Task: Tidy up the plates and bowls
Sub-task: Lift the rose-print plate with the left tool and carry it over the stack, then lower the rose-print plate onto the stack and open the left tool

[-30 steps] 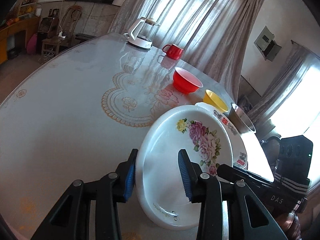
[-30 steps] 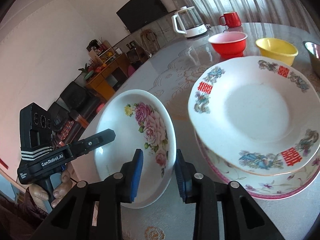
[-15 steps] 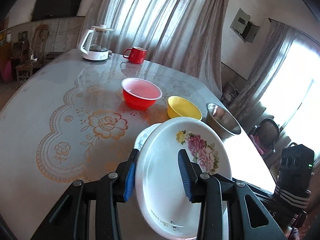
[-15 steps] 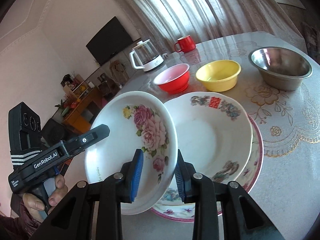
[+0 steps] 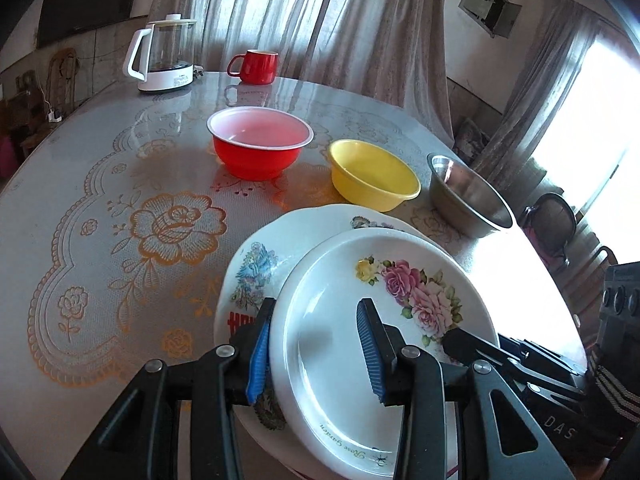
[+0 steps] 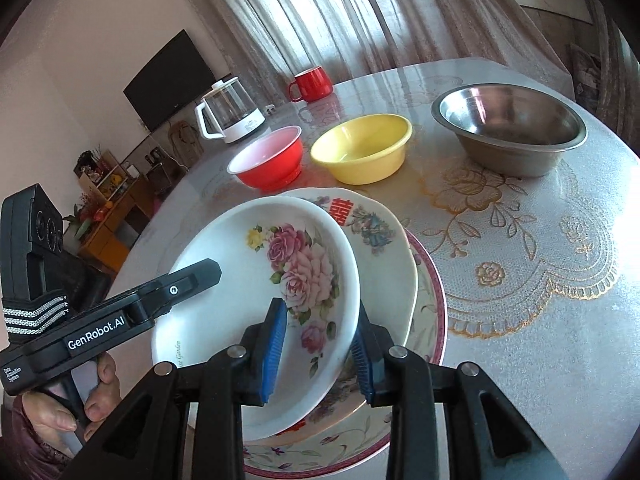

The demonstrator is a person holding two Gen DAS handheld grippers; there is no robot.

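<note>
Together clamped, left gripper [image 5: 316,350] and right gripper [image 6: 320,354], on opposite rims of white rose-patterned ceramic plate [image 6: 260,300], tilted just above stacked white plate with red characters [image 6: 384,248]. Could chip or slide askew if released while slanted. Both angled downward, facing each other.

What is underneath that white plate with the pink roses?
Under the white rose plate sits a white plate with red characters and blue birds, and below it a larger pink-rimmed floral plate. Their centres are covered, and whether the plates touch cannot be told.
</note>
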